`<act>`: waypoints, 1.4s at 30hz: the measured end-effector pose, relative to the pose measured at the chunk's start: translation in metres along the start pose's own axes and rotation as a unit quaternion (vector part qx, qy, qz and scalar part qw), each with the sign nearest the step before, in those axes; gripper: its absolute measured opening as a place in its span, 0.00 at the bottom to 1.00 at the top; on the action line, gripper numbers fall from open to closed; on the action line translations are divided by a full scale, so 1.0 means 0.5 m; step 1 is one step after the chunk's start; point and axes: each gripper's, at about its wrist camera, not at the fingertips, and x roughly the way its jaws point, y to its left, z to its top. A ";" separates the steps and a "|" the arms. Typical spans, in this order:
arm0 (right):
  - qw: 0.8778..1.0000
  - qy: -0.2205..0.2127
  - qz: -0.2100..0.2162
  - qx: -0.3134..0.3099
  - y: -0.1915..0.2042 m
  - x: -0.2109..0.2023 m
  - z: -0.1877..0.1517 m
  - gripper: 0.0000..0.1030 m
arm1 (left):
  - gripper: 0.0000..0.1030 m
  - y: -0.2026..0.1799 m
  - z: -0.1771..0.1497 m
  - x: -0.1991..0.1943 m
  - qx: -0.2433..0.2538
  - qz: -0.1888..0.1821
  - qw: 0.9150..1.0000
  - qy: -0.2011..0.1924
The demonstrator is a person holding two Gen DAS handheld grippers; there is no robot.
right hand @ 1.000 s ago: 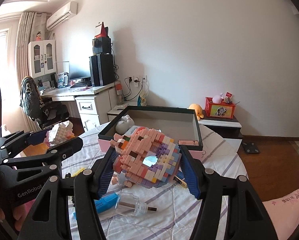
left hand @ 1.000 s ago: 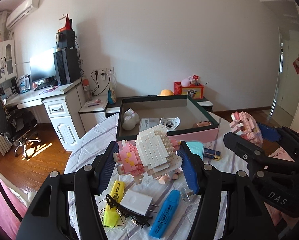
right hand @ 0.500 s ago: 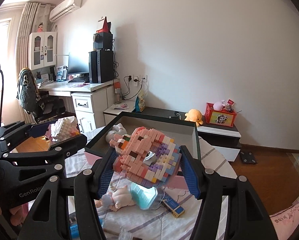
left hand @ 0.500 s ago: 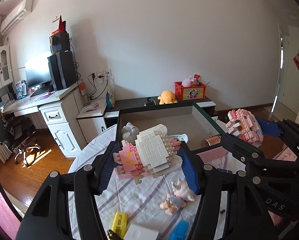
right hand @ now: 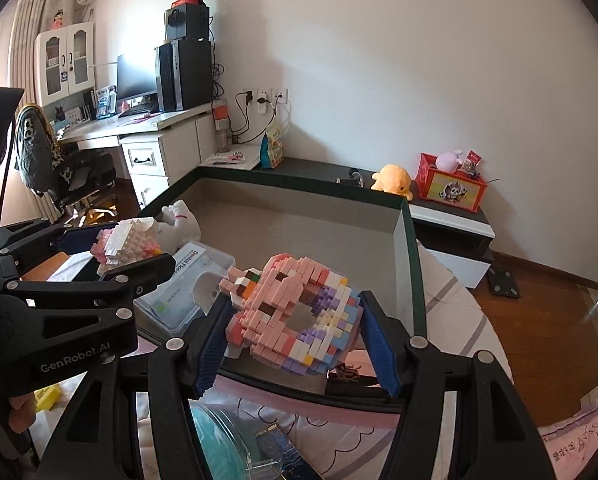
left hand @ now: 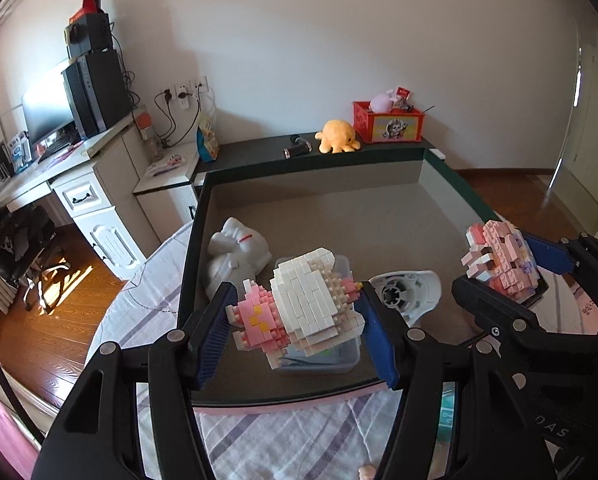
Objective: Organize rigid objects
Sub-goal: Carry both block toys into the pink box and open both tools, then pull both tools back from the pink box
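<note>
Pink and white bricks make up the little block figure that the left gripper holds tight between its blue pads. The figure hangs over the near end of the big open box, just above a clear plastic case that lies on the box floor. A white toy animal lies in the box too, near the left wall, and a white holder with a round hole sits beside the case. The right gripper squeezes a pink and purple block ring between its pads. That ring hangs over the near edge of the box, by its right wall. Both grippers are side by side and apart. Below them, outside the box, is a cloth with purple stripes. Something round and teal lies on it, maybe a lid, but it is too hidden to be sure.
</note>
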 end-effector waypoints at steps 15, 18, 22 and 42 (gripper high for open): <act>0.999 -0.019 -0.015 0.038 -0.006 -0.079 -0.024 0.79 | 0.96 0.019 -0.031 -0.096 -0.019 0.019 0.999 -0.043; 0.998 -0.044 -0.010 0.043 0.009 -0.146 -0.027 0.81 | 0.98 0.028 -0.050 -0.171 -0.026 0.019 0.997 -0.076; 0.995 -0.087 -0.005 0.050 0.041 -0.257 -0.045 0.86 | 1.00 0.028 -0.090 -0.284 -0.023 0.033 0.991 -0.125; 0.974 -0.218 -0.041 0.043 0.171 -0.635 -0.150 1.00 | 1.00 0.014 -0.266 -0.680 -0.056 0.050 0.963 -0.259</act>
